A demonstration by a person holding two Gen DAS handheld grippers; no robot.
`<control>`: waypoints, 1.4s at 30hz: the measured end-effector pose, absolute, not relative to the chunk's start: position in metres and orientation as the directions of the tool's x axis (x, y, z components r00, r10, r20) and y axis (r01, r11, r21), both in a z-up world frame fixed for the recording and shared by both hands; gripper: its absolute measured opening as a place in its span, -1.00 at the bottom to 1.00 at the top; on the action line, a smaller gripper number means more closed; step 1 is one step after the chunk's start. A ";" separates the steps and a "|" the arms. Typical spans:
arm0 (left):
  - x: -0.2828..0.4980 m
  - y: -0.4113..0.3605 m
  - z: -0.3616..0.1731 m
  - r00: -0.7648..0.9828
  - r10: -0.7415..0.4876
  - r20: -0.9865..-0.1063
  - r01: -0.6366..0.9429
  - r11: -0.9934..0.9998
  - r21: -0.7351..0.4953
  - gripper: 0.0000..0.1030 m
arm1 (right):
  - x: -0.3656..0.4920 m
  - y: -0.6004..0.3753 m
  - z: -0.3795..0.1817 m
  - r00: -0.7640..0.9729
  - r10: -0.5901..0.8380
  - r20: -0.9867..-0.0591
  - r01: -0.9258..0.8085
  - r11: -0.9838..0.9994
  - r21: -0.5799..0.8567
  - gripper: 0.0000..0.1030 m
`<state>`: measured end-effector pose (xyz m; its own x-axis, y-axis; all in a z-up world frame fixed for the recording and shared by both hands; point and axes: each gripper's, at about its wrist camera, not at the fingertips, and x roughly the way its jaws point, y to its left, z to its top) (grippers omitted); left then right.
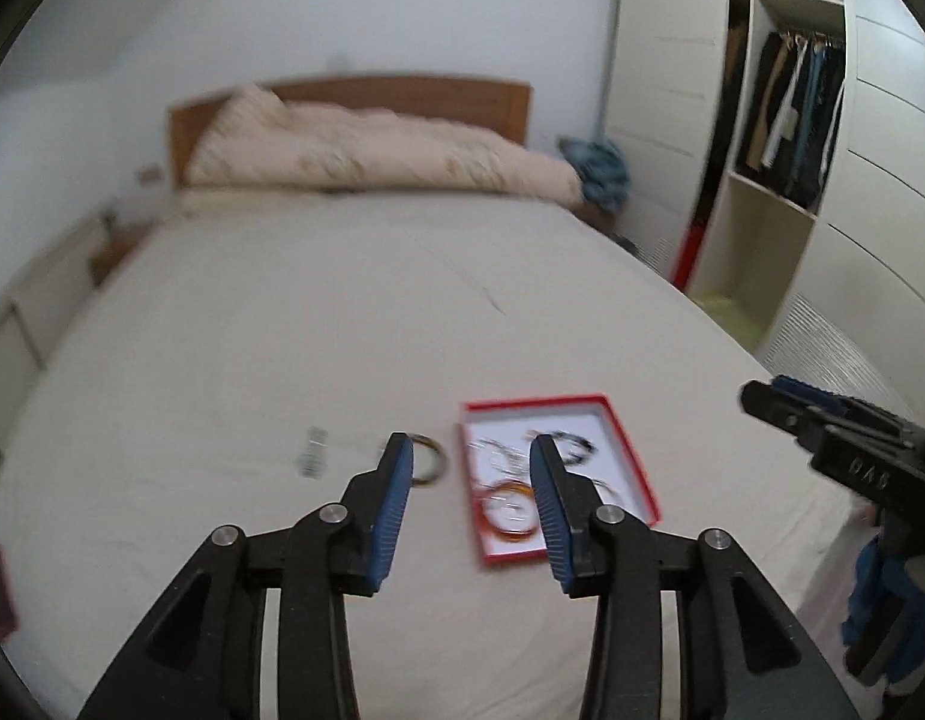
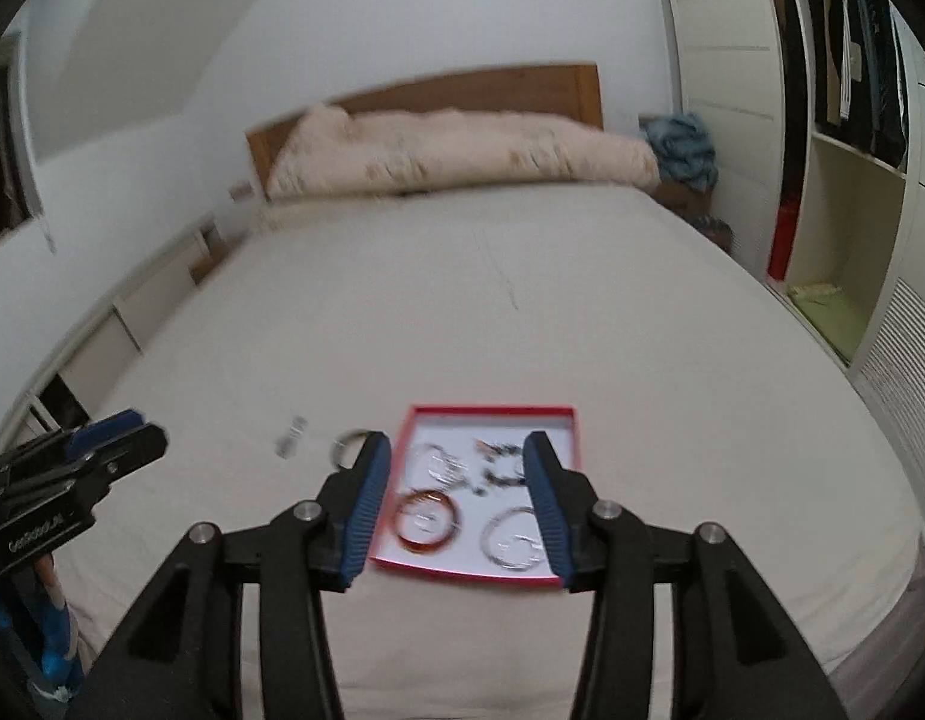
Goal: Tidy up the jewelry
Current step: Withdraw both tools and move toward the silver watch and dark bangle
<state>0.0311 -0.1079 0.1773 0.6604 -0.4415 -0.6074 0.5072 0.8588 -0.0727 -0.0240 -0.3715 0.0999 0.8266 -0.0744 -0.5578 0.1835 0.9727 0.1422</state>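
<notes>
A red-rimmed white tray [image 1: 633,456] [image 2: 573,438] lies on the bed. It holds an orange bangle [image 2: 428,518] [image 1: 505,513], silver bangles [image 2: 513,539], and a dark beaded bracelet [image 2: 504,468] [image 1: 573,444]. A dark-gold bangle [image 1: 431,461] [image 2: 346,447] and a small silver piece [image 1: 312,453] [image 2: 290,435] lie on the sheet left of the tray. My left gripper [image 1: 473,450] is open and empty, above the tray's left edge. My right gripper [image 2: 458,450] is open and empty, above the tray.
The beige bed sheet [image 2: 462,312] stretches to a folded quilt [image 2: 462,150] and wooden headboard [image 1: 354,90]. An open wardrobe [image 1: 780,138] stands on the right. A low white cabinet [image 2: 132,306] runs along the left wall.
</notes>
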 end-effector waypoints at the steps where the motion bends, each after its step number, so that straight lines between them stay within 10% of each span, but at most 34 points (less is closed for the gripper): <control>1: 0.024 -0.092 0.185 0.691 -0.421 -0.588 0.481 0.874 -0.060 -0.12 | -0.031 -0.362 0.105 0.839 -0.068 -0.541 0.172 0.974 0.144 -0.14; 9: 0.012 -0.030 0.196 0.762 -0.340 -0.552 0.332 0.936 -0.119 0.41 | -0.067 -0.319 0.126 0.870 -0.047 -0.491 0.111 0.989 0.102 -0.11; 42: 0.128 0.010 0.040 0.608 -0.204 -0.767 0.237 0.969 -0.069 0.43 | 0.058 -0.266 -0.002 0.695 0.195 -0.692 -0.116 0.980 0.160 -0.08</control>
<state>0.1277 0.0098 0.0400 0.6084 -0.2036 -0.7671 0.2370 0.9690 -0.0692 0.0577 -0.2657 -0.0021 0.6946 0.1952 -0.6923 -0.1157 0.9803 0.1604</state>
